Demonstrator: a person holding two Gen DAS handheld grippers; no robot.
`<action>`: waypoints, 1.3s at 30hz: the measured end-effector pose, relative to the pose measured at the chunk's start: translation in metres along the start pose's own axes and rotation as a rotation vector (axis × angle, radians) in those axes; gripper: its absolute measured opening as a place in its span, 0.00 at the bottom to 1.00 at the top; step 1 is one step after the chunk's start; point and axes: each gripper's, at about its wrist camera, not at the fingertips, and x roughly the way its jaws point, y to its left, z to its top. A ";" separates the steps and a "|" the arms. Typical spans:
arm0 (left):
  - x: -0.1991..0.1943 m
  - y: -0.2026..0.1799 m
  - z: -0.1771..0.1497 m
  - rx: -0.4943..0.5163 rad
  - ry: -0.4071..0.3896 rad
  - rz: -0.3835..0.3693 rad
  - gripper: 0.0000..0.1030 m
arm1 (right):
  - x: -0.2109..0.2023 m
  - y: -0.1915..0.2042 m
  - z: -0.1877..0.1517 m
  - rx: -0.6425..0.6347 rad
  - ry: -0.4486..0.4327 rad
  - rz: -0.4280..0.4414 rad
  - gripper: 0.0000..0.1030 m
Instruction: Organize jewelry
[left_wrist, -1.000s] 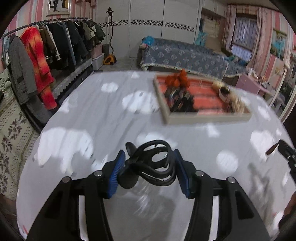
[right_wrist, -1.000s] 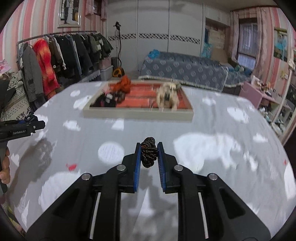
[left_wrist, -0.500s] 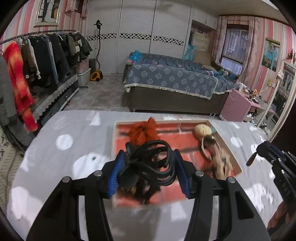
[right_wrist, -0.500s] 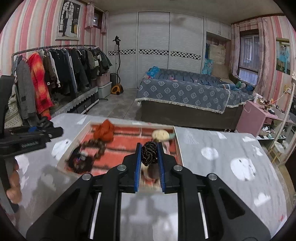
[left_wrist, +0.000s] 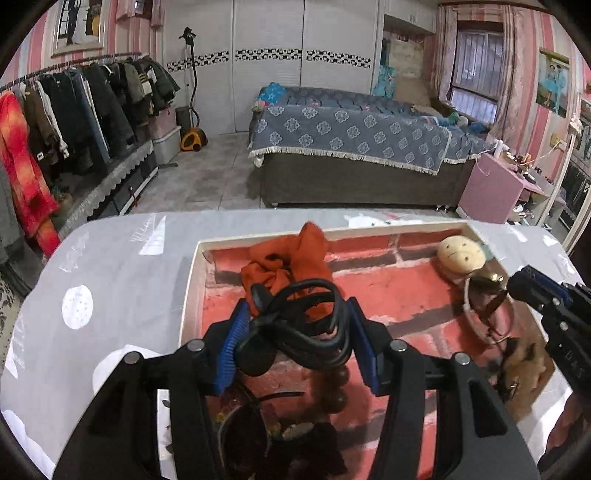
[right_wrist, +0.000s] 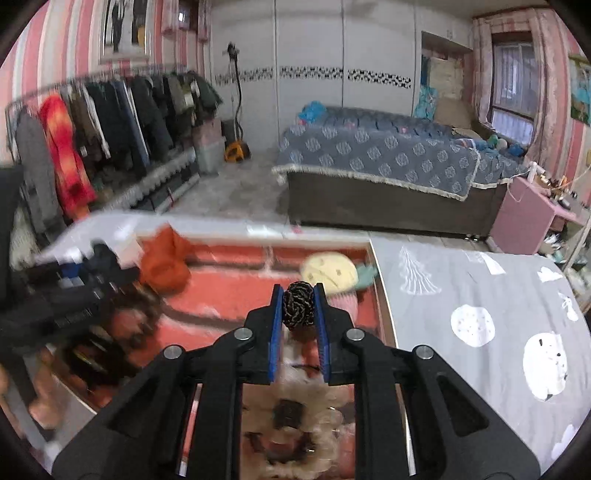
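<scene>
Left wrist: left gripper (left_wrist: 293, 338) clamped on bundle of black hair ties (left_wrist: 301, 325), held over the tray (left_wrist: 192, 280), above the orange scrunchie (left_wrist: 288, 258). Right wrist: right gripper (right_wrist: 298, 308) pinched on braided dark hair tie (right_wrist: 297, 309), over tray's right end. A second ago both hung over bare tablecloth (right_wrist: 461, 295), tray well ahead.

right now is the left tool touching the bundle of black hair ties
Touching. In the left wrist view the left tool has both blue pads pressed against the sides of the black hair ties, holding the bundle above the tray.
</scene>
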 end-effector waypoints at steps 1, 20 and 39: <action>0.005 0.002 -0.003 -0.006 0.016 -0.010 0.51 | 0.005 0.000 -0.002 -0.005 0.016 -0.009 0.17; 0.022 -0.002 -0.013 0.006 0.092 0.023 0.52 | 0.036 0.010 -0.020 -0.018 0.127 0.035 0.33; -0.111 -0.018 -0.038 0.046 -0.064 0.043 0.87 | -0.109 -0.015 -0.034 0.054 -0.076 -0.058 0.96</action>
